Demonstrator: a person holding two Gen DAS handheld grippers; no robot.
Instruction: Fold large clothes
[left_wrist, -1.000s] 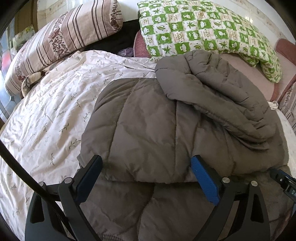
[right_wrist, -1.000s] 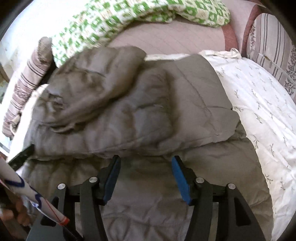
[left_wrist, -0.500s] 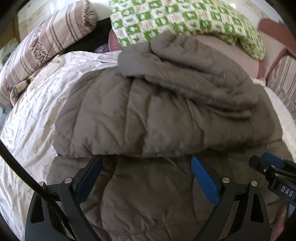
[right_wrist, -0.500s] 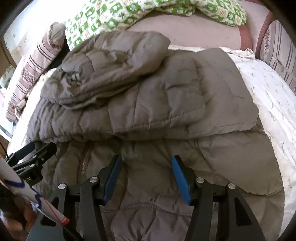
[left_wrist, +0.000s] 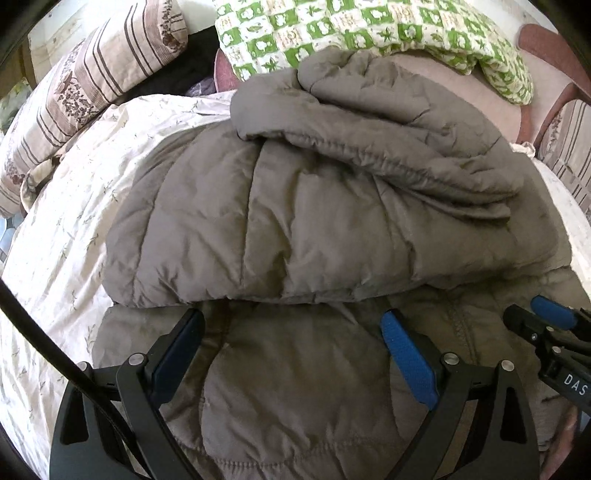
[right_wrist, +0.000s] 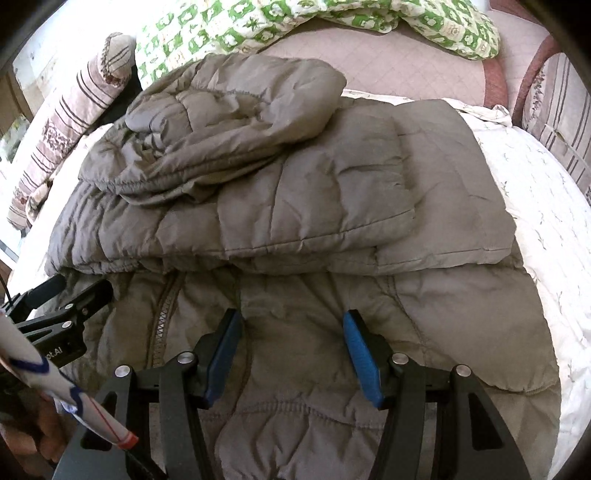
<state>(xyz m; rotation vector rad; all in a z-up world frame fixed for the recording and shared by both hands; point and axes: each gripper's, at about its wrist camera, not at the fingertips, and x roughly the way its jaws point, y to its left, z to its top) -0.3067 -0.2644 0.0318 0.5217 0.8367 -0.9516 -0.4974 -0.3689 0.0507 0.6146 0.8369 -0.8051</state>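
The near hem of the grey padded jacket is being cut off by the lower frame edge in both views. Its lower layers are being hidden under the folded upper part. The striped pillow is being cropped at the left edge. The right gripper is being shown only in part in the left wrist view.

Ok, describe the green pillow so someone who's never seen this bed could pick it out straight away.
Start at the bed with the pale leaf-print sheet, where a grey padded coat lies folded in the middle. Look past the coat to the head of the bed: the green pillow lies across it there. It alone has a green and white checked pattern with small flowers; the pillow beside it has brown stripes.
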